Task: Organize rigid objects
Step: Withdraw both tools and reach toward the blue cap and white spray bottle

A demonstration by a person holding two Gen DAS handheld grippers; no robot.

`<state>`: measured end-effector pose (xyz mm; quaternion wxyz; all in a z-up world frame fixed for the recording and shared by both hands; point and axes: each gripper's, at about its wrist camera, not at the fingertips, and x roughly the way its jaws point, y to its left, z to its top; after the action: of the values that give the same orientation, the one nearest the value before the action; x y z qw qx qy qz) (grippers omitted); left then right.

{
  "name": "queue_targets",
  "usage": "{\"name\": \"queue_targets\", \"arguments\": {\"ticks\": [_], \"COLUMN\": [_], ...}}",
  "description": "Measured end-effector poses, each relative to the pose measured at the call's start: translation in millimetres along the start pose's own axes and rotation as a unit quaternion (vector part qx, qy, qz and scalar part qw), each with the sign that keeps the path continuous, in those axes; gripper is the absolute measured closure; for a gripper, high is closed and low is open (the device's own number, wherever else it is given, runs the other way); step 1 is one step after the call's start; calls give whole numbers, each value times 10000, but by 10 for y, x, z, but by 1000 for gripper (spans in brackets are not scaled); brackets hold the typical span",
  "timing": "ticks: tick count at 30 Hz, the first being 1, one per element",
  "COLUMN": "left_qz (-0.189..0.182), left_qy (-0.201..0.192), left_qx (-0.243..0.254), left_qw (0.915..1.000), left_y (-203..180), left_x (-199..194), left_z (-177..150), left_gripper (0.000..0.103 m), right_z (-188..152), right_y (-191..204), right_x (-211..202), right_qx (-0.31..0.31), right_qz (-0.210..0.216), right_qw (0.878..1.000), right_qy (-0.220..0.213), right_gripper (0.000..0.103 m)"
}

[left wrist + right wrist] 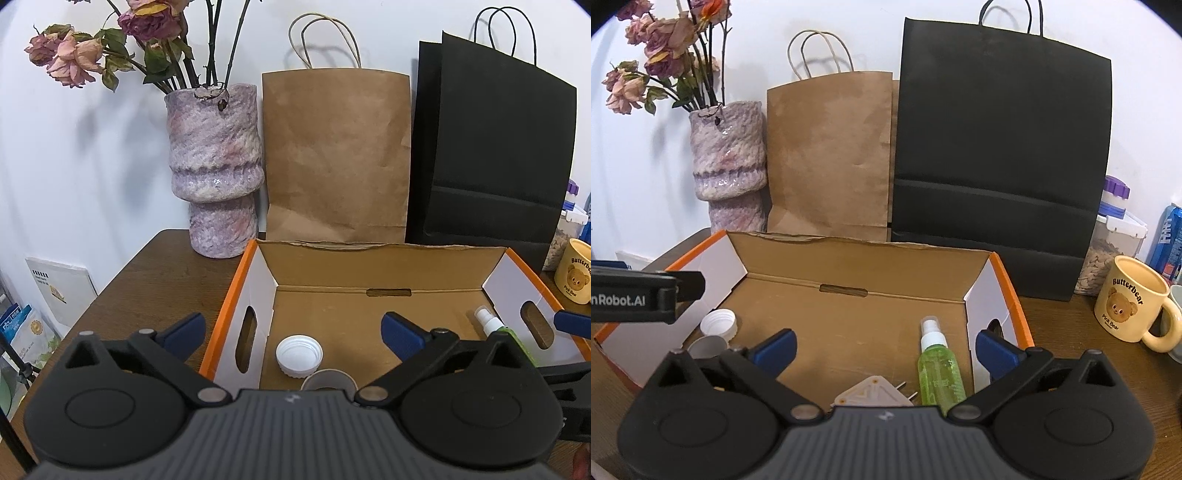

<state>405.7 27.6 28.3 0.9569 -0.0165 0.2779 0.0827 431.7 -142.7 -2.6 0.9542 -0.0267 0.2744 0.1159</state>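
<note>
An open cardboard box (369, 264) (871, 264) with orange edges sits on the brown table. On its floor lie a white screw cap (299, 356) (718, 323), a grey round cup (327, 380) (707, 347), a green spray bottle (940, 369) (487, 323) and a beige triangular piece (873, 393). My left gripper (295, 330) hovers over the box's left half, wide open, with the cap below it. My right gripper (886, 349) hovers over the right half, wide open, beside the bottle. Neither holds anything.
Behind the box stand a purple vase (214, 166) with dried roses, a brown paper bag (336, 155) and a black paper bag (1001, 166). A yellow bear mug (1130, 299), a jar of seeds (1108, 254) and a blue can (1169, 240) stand to the right.
</note>
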Motion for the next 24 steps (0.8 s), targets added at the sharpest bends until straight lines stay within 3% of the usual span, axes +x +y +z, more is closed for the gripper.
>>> {"name": "queue_targets", "arguments": {"ticks": [24], "left_qz": [66], "left_qy": [-200], "left_qx": [29], "left_qw": [9998], "left_y": [119], "left_x": [-450], "left_z": [-181], "left_gripper": [0], "right_z": [-185], "right_y": [-83], "right_x": [-499], "right_qx": [-37], "right_qz": [29], "right_qw": [9998], "right_qy": [-188], "right_gripper": [0]}}
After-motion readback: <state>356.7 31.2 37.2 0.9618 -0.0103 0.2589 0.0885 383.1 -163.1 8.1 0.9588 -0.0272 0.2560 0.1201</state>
